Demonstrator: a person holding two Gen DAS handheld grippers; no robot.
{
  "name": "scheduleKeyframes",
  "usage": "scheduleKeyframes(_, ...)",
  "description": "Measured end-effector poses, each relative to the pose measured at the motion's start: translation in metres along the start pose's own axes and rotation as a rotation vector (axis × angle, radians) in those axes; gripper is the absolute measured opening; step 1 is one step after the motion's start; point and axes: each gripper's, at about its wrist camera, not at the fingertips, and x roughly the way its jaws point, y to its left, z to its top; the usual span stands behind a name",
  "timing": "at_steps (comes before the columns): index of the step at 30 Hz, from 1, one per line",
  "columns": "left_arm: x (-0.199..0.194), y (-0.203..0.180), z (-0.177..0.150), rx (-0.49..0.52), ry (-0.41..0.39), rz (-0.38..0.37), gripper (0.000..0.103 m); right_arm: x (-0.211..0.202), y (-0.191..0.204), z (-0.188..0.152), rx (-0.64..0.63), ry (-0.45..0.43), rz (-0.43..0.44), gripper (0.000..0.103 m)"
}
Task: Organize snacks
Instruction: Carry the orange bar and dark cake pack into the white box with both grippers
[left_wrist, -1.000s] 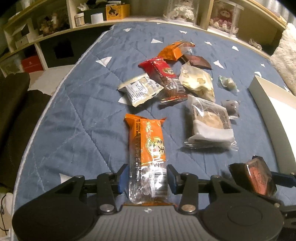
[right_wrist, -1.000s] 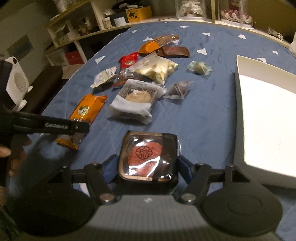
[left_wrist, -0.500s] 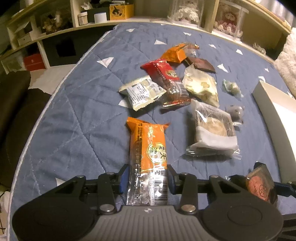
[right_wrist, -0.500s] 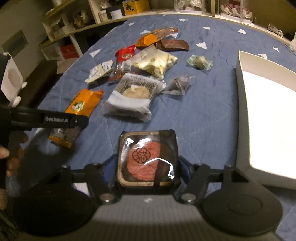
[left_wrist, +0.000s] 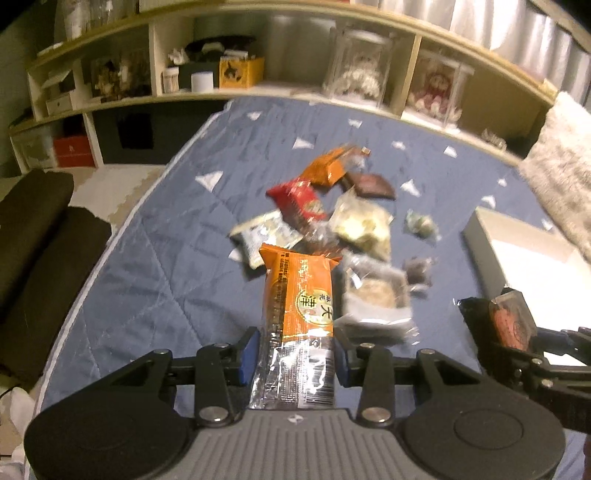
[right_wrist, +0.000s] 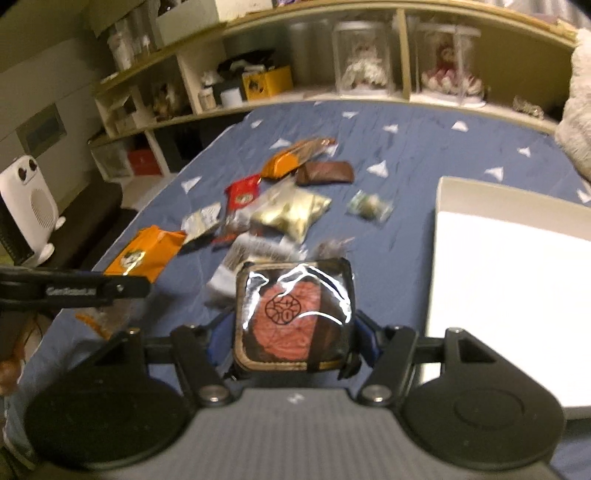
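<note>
Two grippers are up off the blue quilted bedspread with white triangles (left_wrist: 155, 266), each pinching a snack. The left gripper (left_wrist: 295, 356) has its blue-padded fingers (left_wrist: 248, 355) clamped on the clear lower end of a long orange foil-and-clear packet with printed characters (left_wrist: 299, 295), which sticks out ahead of it above the quilt. The right gripper (right_wrist: 291, 345) squeezes a square dark-wrapped cake with a reddish round top under a clear window (right_wrist: 293, 314), held beside the near left edge of the shallow white rectangular box (right_wrist: 509, 280). Farther back on the quilt lies a loose heap: a red pouch (left_wrist: 299, 201), a second orange packet (left_wrist: 328, 166), a dark brown bar (left_wrist: 371, 184), a pale clear bag of light pieces (left_wrist: 364, 225) and a clear-wrapped round pastry (left_wrist: 376, 295). Wooden shelves (left_wrist: 258, 88) run behind.
</note>
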Motion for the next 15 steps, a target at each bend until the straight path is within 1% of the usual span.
scheduleKeyframes(5, -0.013, -0.019, 0.004, -0.006, -0.034, -0.028, 0.043, -0.011, -0.022, 0.009, 0.027, -0.037, -0.045, 0.071)
scheduleKeyframes(9, -0.018, -0.040, 0.007, 0.011, -0.051, -0.039, 0.043, -0.021, -0.039, 0.012, 0.046, -0.058, -0.084, 0.071)
scheduleKeyframes(15, -0.018, -0.073, 0.012, 0.040, -0.063, -0.080, 0.043, -0.039, -0.068, 0.014, 0.061, -0.092, -0.147, 0.071)
